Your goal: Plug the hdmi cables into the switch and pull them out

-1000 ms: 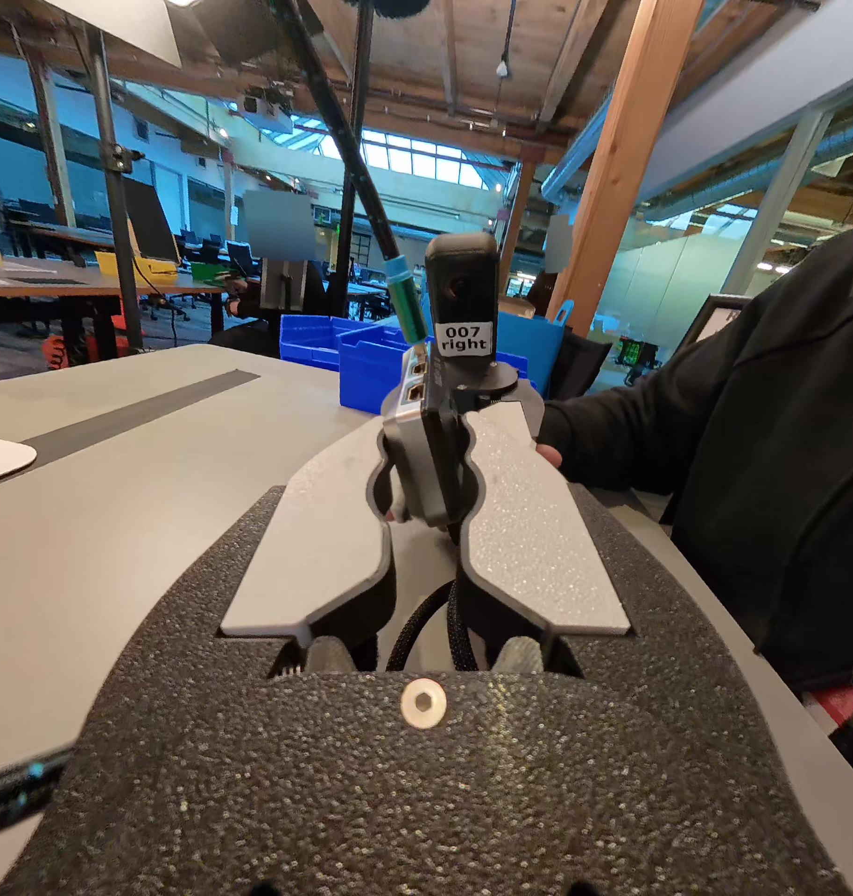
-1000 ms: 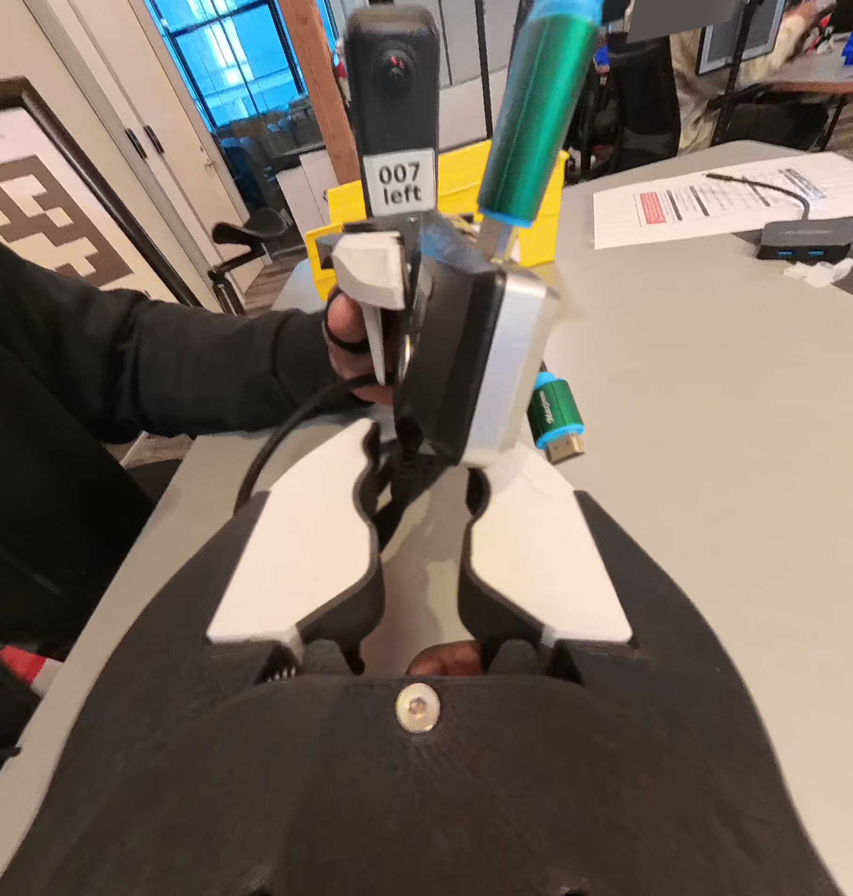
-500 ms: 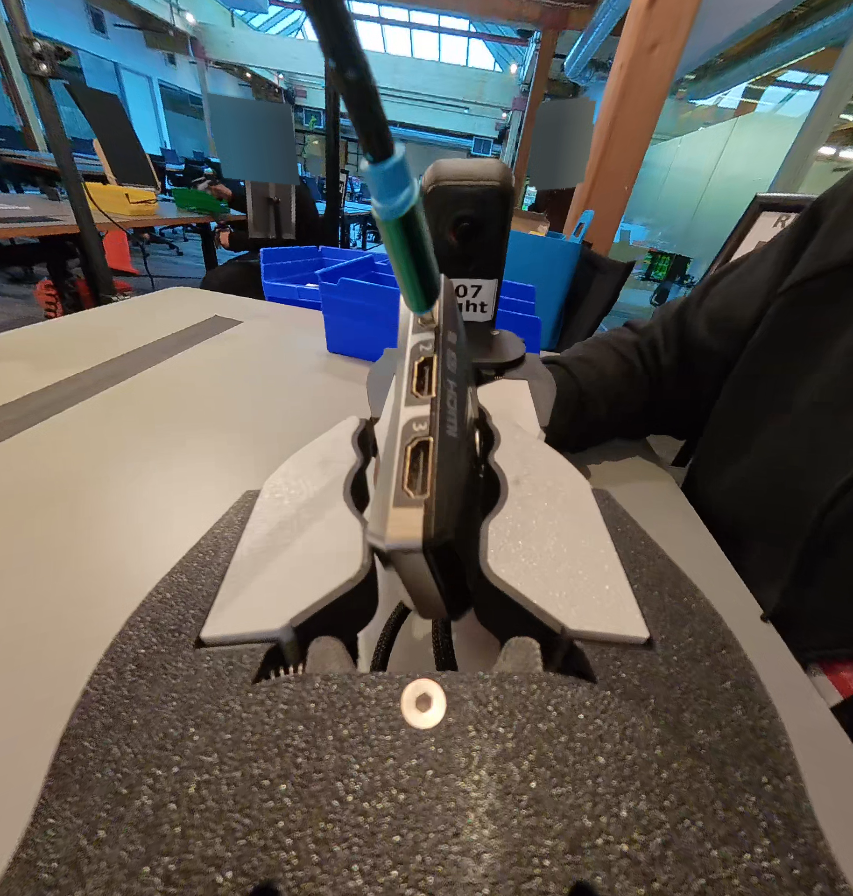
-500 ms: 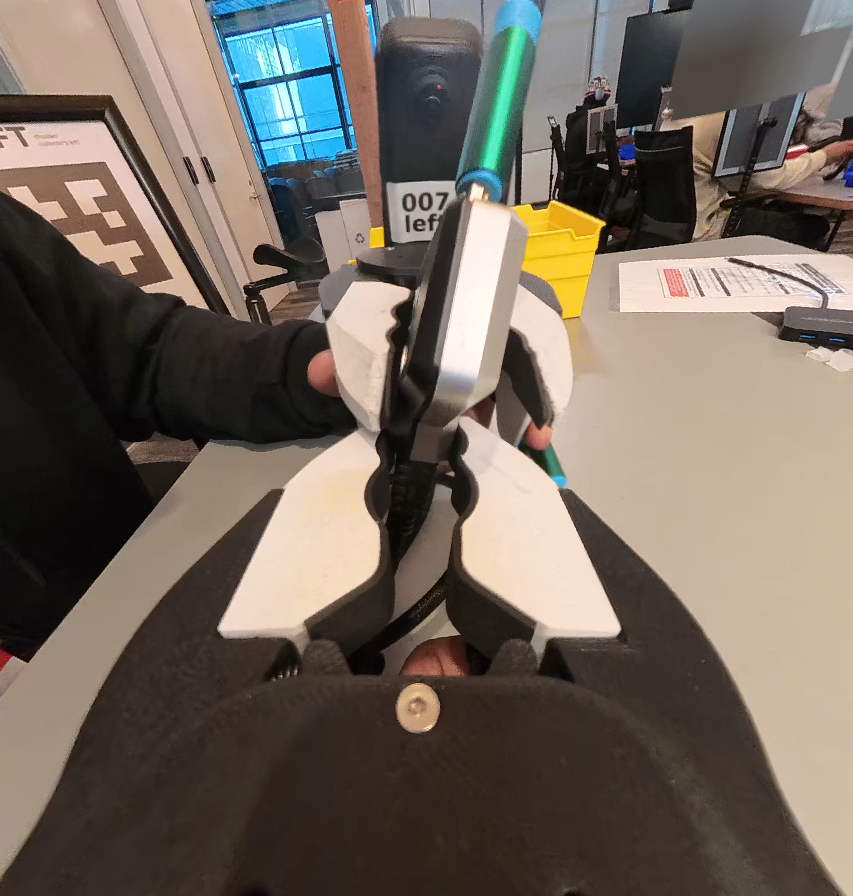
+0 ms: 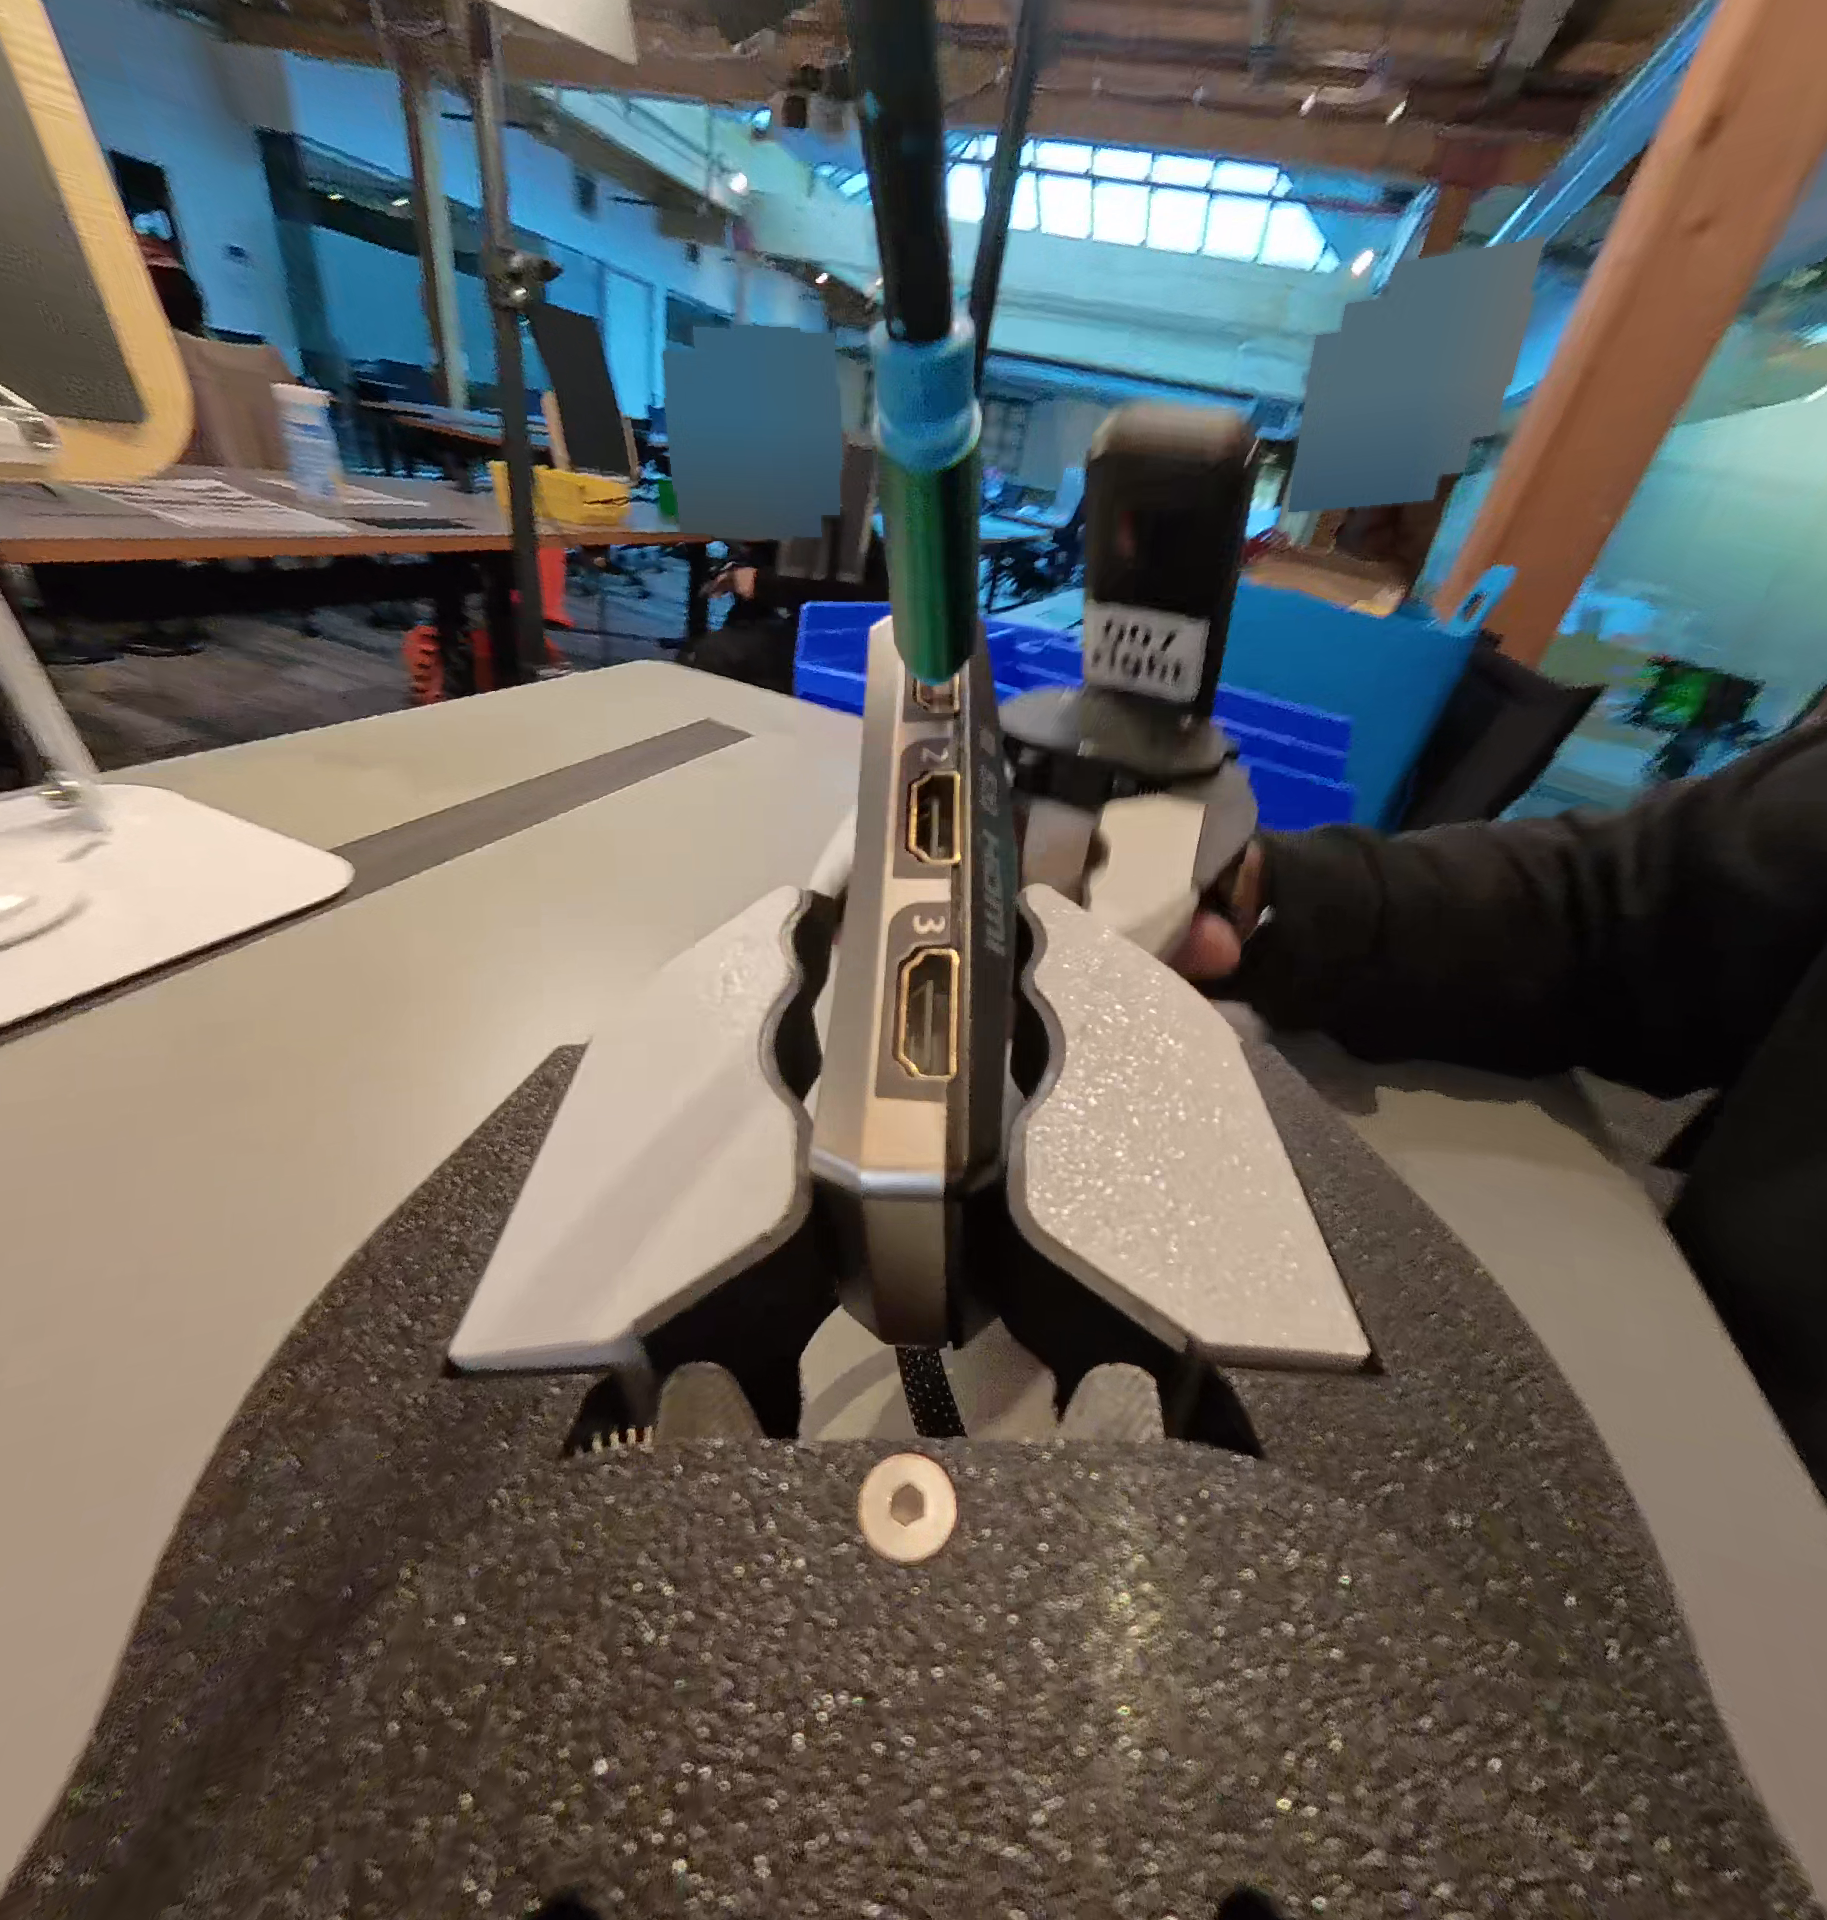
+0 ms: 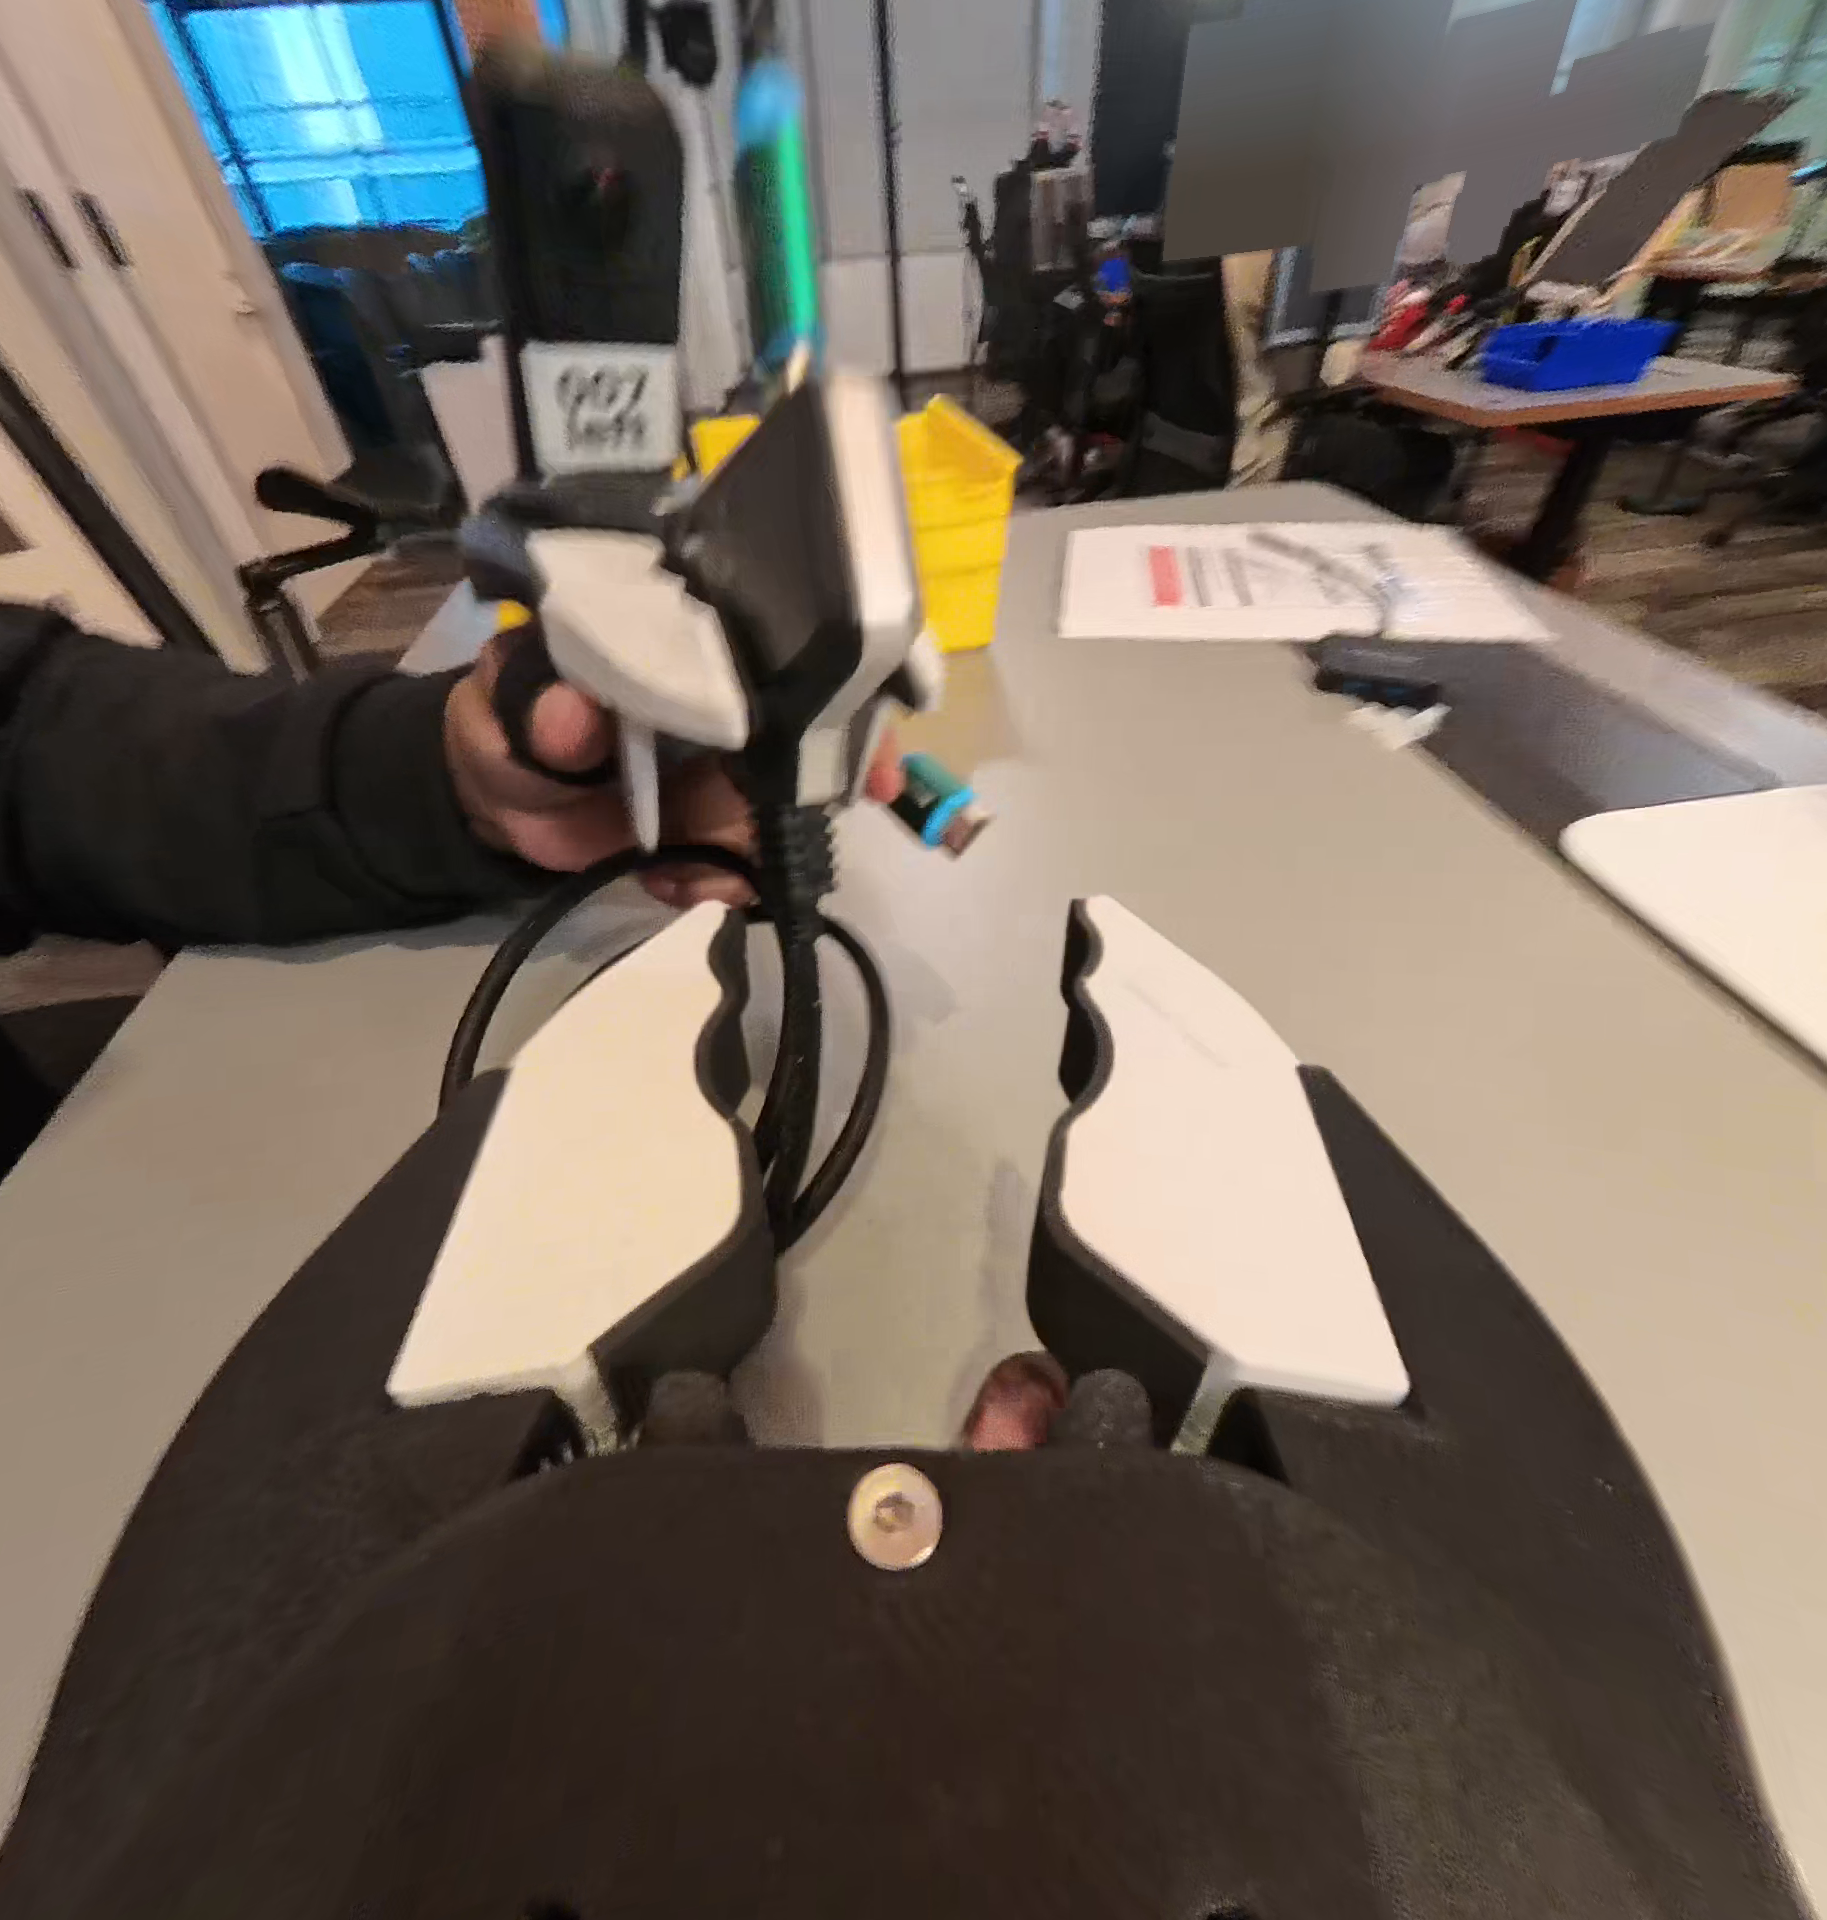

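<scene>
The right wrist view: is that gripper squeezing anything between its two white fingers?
No, the right gripper stands open with a wide gap between its fingers, and only a loop of black cable passes through that gap unpinched.

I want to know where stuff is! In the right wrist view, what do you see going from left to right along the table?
Black sleeve → hand → switch in the left gripper → loose green plug → printed paper → small dark hub → white pad.
</scene>
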A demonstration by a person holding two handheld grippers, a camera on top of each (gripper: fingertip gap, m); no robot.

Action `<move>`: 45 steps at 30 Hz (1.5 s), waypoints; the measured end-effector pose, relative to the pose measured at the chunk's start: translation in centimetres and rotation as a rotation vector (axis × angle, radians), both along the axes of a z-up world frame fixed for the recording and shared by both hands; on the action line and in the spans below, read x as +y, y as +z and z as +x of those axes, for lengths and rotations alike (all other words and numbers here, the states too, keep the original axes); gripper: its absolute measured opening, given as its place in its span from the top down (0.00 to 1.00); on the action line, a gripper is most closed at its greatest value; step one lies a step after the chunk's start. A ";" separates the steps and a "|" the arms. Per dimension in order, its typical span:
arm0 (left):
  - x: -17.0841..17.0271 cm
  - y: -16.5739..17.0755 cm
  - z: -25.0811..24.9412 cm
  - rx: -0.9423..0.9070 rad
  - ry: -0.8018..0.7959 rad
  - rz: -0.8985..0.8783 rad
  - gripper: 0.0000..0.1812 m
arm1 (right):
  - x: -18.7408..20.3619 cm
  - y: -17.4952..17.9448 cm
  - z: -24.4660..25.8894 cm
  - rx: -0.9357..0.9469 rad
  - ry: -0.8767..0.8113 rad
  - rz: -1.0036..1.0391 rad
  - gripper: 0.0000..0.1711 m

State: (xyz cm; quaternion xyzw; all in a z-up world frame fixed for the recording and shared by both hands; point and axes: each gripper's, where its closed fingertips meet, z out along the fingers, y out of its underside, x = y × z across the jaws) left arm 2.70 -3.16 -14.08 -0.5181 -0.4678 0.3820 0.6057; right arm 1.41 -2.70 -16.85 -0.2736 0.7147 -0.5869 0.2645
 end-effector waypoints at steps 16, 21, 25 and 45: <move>2.4 -2.0 0.2 -0.226 -0.102 -0.095 0.81 | -2.1 8.8 3.8 0.103 0.107 0.055 0.82; 2.2 -1.2 0.6 -0.181 -0.116 -0.055 0.81 | -1.6 7.8 3.9 0.049 0.168 0.153 0.94; 1.5 0.4 1.4 -0.116 -0.129 0.008 0.82 | -1.6 6.5 3.7 -0.022 0.201 0.212 0.94; -2.2 3.5 2.6 0.137 -0.039 0.181 0.82 | -2.4 5.9 3.1 -0.131 0.115 0.122 0.78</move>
